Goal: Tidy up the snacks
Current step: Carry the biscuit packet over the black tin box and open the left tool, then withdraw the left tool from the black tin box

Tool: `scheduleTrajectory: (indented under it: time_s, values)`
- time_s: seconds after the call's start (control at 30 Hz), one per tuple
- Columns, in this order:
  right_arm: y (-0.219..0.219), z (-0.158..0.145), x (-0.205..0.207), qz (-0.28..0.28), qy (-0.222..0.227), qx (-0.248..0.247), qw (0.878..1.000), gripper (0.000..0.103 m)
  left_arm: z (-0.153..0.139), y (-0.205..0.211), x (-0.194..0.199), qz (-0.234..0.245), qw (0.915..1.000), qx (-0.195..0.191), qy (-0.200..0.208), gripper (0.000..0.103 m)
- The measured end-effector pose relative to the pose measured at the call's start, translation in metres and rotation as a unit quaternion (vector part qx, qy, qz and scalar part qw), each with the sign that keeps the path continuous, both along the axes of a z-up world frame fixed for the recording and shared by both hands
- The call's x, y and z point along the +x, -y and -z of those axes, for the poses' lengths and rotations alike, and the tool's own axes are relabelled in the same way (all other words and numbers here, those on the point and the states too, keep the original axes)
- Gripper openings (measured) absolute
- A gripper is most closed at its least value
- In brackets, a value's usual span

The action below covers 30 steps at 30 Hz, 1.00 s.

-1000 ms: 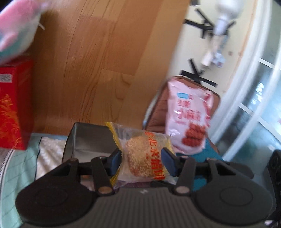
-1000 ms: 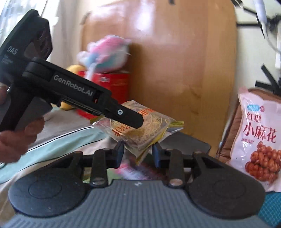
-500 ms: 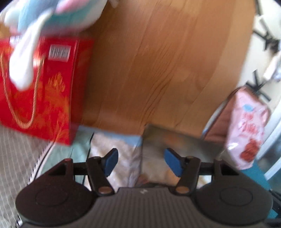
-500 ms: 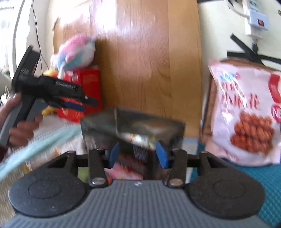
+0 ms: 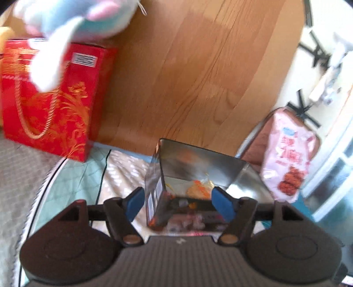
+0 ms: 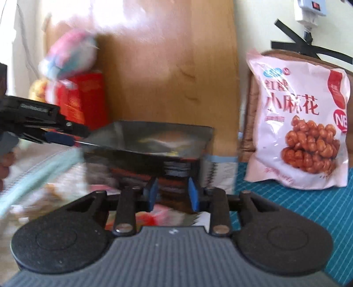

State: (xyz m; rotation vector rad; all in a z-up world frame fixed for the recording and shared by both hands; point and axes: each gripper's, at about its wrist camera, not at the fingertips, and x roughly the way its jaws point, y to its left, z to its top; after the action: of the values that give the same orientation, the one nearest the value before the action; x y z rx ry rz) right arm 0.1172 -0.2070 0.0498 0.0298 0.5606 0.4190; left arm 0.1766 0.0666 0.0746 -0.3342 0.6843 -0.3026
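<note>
So: our snack bag (image 5: pixel 198 167), the big foil-lined one, stands open on the bed, mouth up and leaning a bit. One wrapped pastry (image 5: pixel 198 187) sits inside near the bottom, yellow-orange through the wrapper.

Our right gripper (image 6: pixel 172 194) has its blue pads on either side of the bag's lower front panel, narrow gap. Looks like a pinch on the bag wall, but blur means we can't tell if the pads actually touch it. Our left gripper (image 5: pixel 178 203) is spread wide and empty, with the bag's left edge between its fingers, touching neither as far as we can see. From the right wrist view its tip is at the bag's left rim.

Risks as we judge them:
- Bag is thin film on soft bedding. If the right grip is only partial, a tug tips it and the pastry slides out.
- Left finger close to the rim could fold the mouth shut or knock the bag over on the way out.
- Loose snacks (image 6: pixel 158 216) lie just below the right gripper, blurred; easy to crush or drag.

Pink snack pack (image 6: pixel 297 123) leans on the chair (image 6: pixel 253 132) to the right, well apart. Red gift box (image 5: pixel 48 99) with plush toy (image 5: pixel 72 19) on top stands left, against the wooden headboard (image 5: pixel 187 77).
</note>
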Motion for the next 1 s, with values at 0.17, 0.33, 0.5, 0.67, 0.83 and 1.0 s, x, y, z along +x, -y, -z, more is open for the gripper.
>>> scheduleTrajectory:
  time_s: [0.17, 0.33, 0.5, 0.67, 0.83, 1.0]
  values:
    - [-0.028, 0.003, -0.042, -0.131, -0.022, 0.020, 0.991, 0.050, 0.009, 0.004, -0.050, 0.058, 0.9975, -0.035, -0.019, 0.066]
    - [-0.056, 0.017, -0.054, -0.153, -0.026, -0.034, 0.987, 0.059, 0.032, 0.041, -0.070, 0.101, 0.9935, 0.020, -0.049, 0.062]
    - [-0.065, 0.024, -0.083, -0.175, -0.035, -0.051, 0.983, 0.061, 0.048, 0.063, -0.094, 0.126, 0.9879, 0.059, -0.068, 0.053]
    - [-0.056, 0.024, -0.115, -0.158, -0.027, -0.055, 0.985, 0.063, 0.053, 0.064, -0.129, 0.132, 0.9875, 0.054, -0.068, 0.053]
    - [-0.046, 0.026, -0.140, -0.125, -0.017, -0.048, 0.991, 0.069, 0.054, 0.063, -0.163, 0.130, 0.9877, 0.057, -0.066, 0.054]
    - [-0.041, 0.029, -0.158, -0.107, -0.018, -0.024, 0.994, 0.073, 0.052, 0.062, -0.183, 0.116, 0.9885, 0.075, -0.063, 0.069]
